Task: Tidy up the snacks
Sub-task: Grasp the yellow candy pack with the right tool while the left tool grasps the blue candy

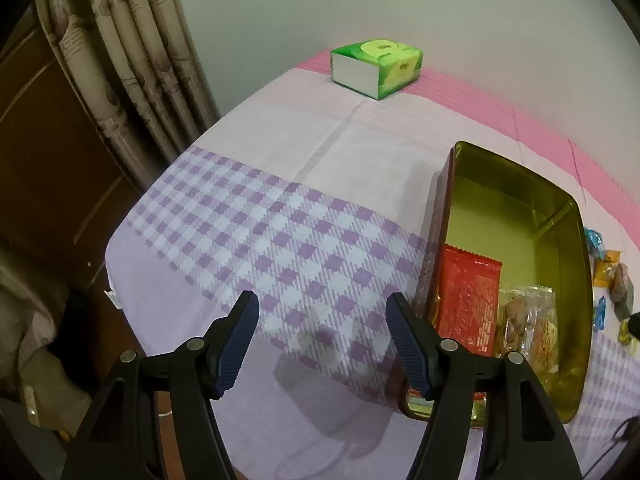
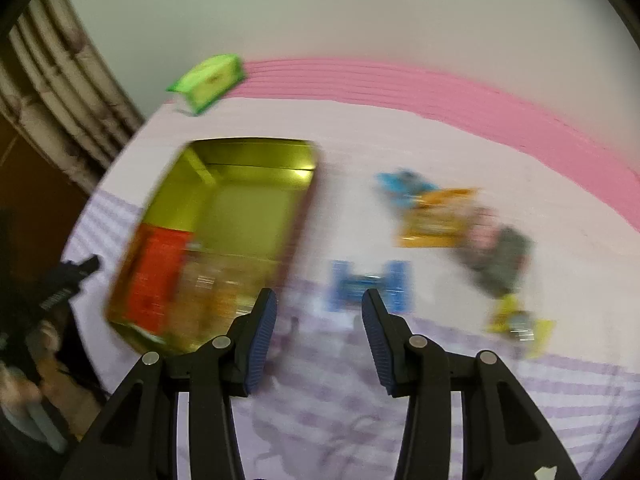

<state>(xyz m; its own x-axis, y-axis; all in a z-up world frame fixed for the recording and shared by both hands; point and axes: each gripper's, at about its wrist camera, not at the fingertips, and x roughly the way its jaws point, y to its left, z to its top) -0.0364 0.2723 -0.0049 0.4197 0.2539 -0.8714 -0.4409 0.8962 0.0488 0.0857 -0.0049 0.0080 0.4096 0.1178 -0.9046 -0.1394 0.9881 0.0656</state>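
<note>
Gold rectangular tin (image 1: 576, 216) – crinkly red packet (image 1: 468, 300) inside | both tools (image 1: 322, 320) (image 2: 319, 312) open, empty

Your open gold metal tin (image 1: 516, 216) sits on the worktop w/ the purple-checked cloth (image 1: 280, 216), R of your left claw (image 1: 322, 308). In its near end: flat red foil packet (image 1: 468, 300) on the L, clear bag of brown snacks (image 1: 528, 320) touching it on the R. Far L corner, near the wall: green tissue pack (image 1: 376, 68). R of the tin, apart from it: loose wrapped snacks (image 2: 440, 216); blue-wrapped candy (image 2: 368, 284) lies just ahead of your right claw (image 2: 319, 304). Patterned curtain (image 1: 132, 64) hangs L, beyond the worktop.
</note>
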